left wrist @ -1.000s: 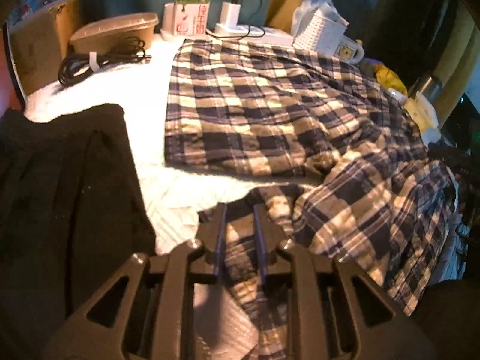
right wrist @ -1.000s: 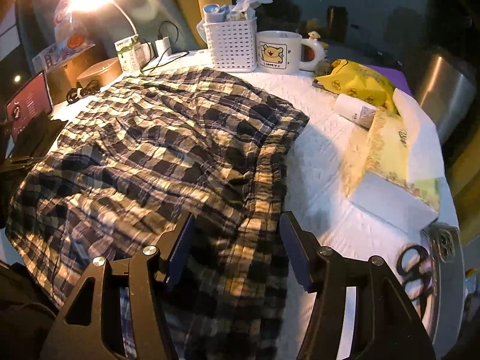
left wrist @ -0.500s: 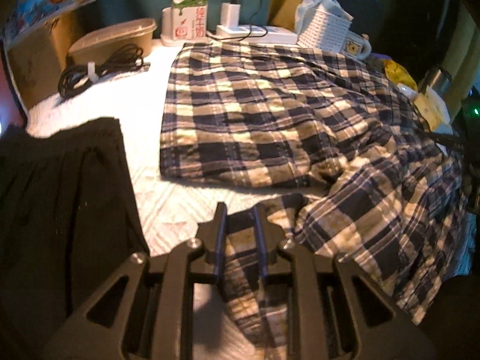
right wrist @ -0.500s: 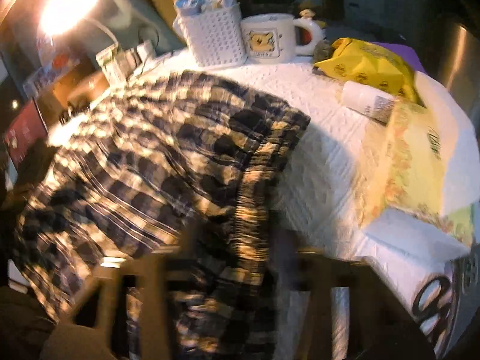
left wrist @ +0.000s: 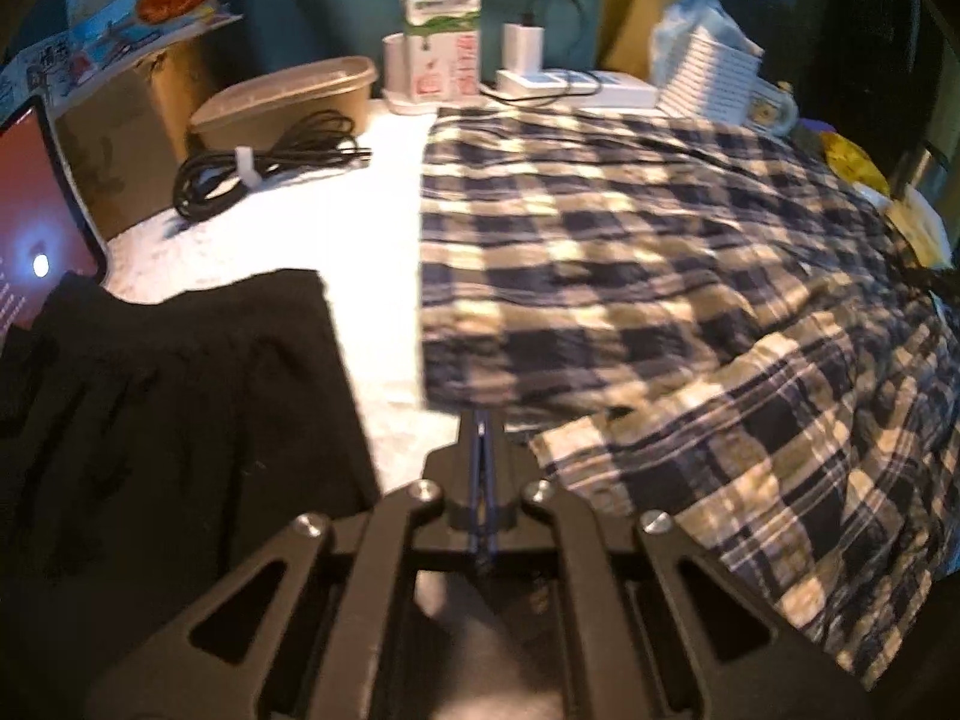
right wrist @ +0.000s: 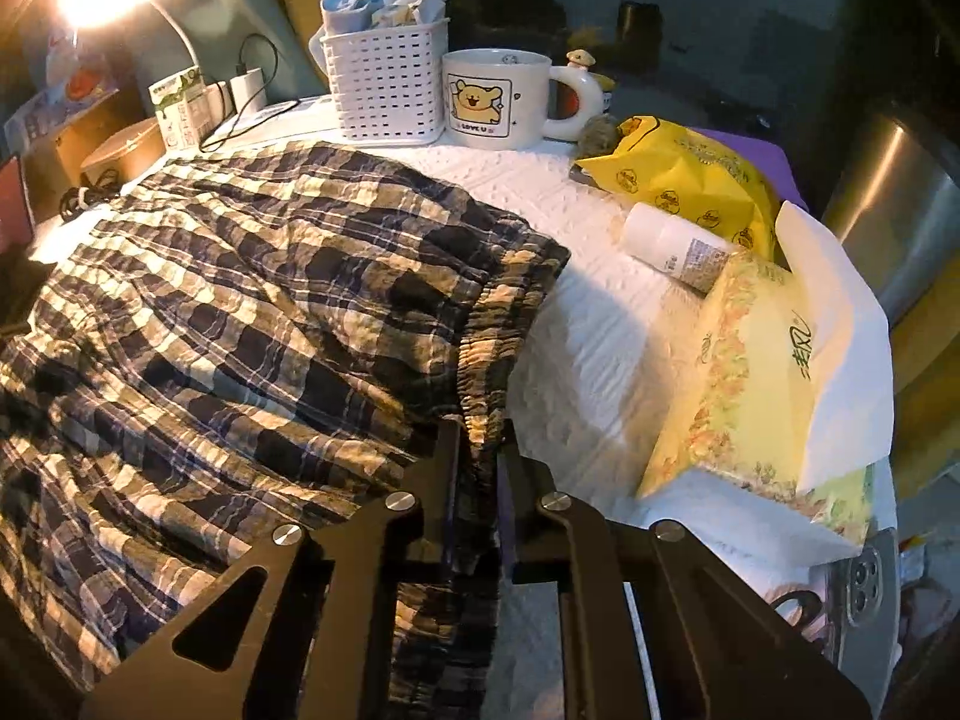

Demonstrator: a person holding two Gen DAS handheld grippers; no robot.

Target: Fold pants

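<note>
White quilted cloth covers the table point(left wrist: 372, 240), lit warm by a lamp at the back, and on it lie the plaid pants point(left wrist: 660, 276), spread wide across the middle and right of my left view. Their long axis runs from the elastic waistband point(right wrist: 498, 324) on the right side of the table to the leg ends on the left; one leg lies flat with its straight hem point(left wrist: 423, 276) facing the bare cloth, the other is rumpled nearer to me and hangs partly off the near edge.

My right gripper point(right wrist: 478, 444) tilts steeply down at the near end of the waistband. Its jaws have just been closing and now pinch the gathered band, with plaid fabric running down between them. My left gripper point(left wrist: 482, 438) also tilts down, at the near edge of the flat leg by the rumpled leg's corner. Its jaws have just come together and are pressed tight; I cannot tell whether any fabric is caught at the tips.

Left of the pants lies a black garment point(left wrist: 168, 396), apart from them across a strip of bare cloth. Further back I see a coiled black cable point(left wrist: 264, 165), a brown lidded tub point(left wrist: 282, 99) and a small carton point(left wrist: 441, 42). Beyond the waistband stand a white basket point(right wrist: 384, 84) and a bear mug point(right wrist: 498, 99), with a yellow bag point(right wrist: 678, 180), a white bottle point(right wrist: 672, 246) and a tissue pack point(right wrist: 762, 372) to the right
</note>
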